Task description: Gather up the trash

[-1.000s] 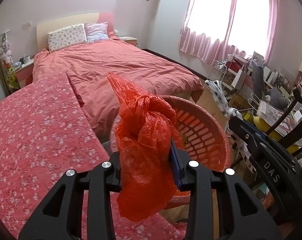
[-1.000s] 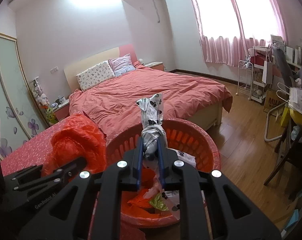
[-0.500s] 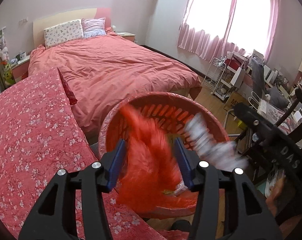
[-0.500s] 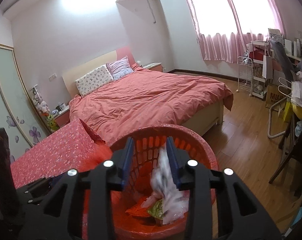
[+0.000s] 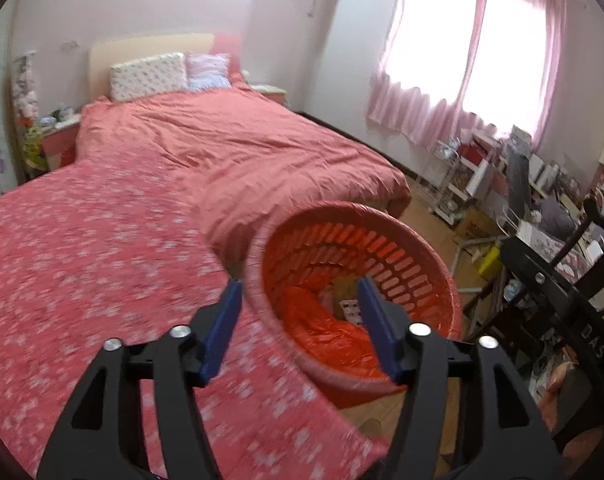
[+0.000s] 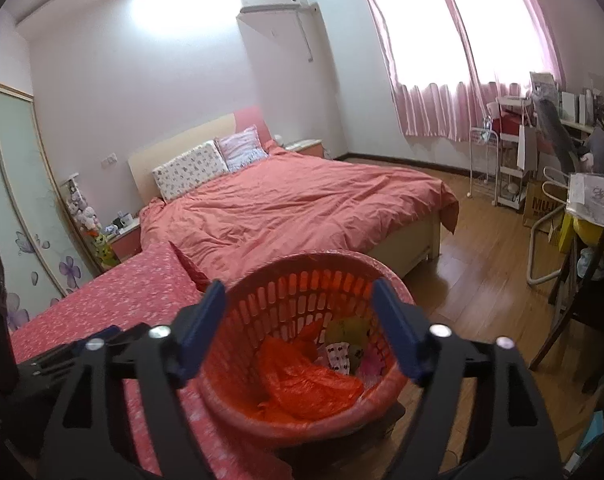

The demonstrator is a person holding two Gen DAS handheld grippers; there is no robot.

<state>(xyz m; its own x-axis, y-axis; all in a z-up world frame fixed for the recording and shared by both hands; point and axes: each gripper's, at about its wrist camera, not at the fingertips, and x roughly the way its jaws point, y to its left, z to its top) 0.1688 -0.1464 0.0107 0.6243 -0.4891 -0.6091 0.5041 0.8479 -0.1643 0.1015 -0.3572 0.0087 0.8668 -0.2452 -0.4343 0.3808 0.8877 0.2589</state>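
Hovering w/ jaws opening, empty: both hand-held grippers (image 5: pixel 298 312) (image 6: pixel 298 316) over basket (image 6: pixel 262 412).

Left gripper (image 5: pixel 298 312) jaws opening, empty, above basket (image 5: pixel 413 240), red bag (image 5: pixel 321 320) apparently inside

A crumpled red bag (image 6: pixel 302 384) lies in a slatted red basket (image 6: pixel 302 272), with a white spotted bag (image 6: pixel 339 354) at its two o'clock.
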